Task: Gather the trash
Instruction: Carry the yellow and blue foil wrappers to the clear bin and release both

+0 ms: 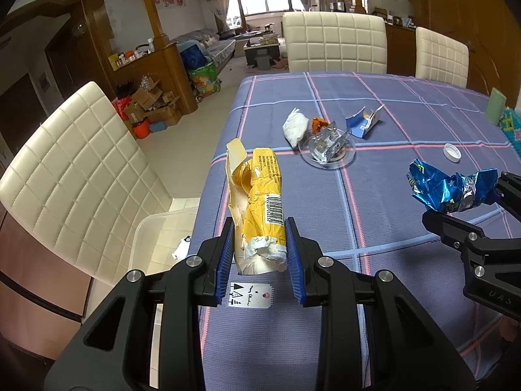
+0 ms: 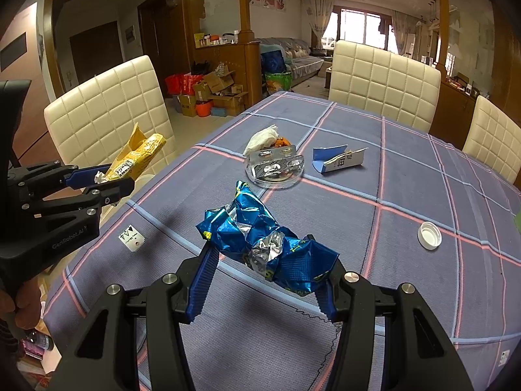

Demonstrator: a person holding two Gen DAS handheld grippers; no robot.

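Observation:
My left gripper (image 1: pixel 260 244) is shut on a crumpled yellow wrapper (image 1: pixel 260 202) and holds it above the table's left edge; it also shows in the right wrist view (image 2: pixel 136 159). My right gripper (image 2: pixel 263 260) is shut on a crumpled blue foil wrapper (image 2: pixel 260 238) above the table; the wrapper also shows in the left wrist view (image 1: pixel 449 189). On the blue checked tablecloth (image 1: pixel 390 215) lie a white tissue wad (image 1: pixel 294 125), a clear dish with blister packs (image 1: pixel 329 150), a torn blue carton (image 1: pixel 364 120), a white bottle cap (image 1: pixel 452 152) and a small white tag (image 1: pixel 250 295).
A clear plastic bin (image 1: pixel 156 238) sits on the floor beside the table's left edge, next to a cream quilted chair (image 1: pixel 75 169). Two more cream chairs (image 1: pixel 335 42) stand at the far side. A green object (image 1: pixel 495 106) stands at the table's right edge.

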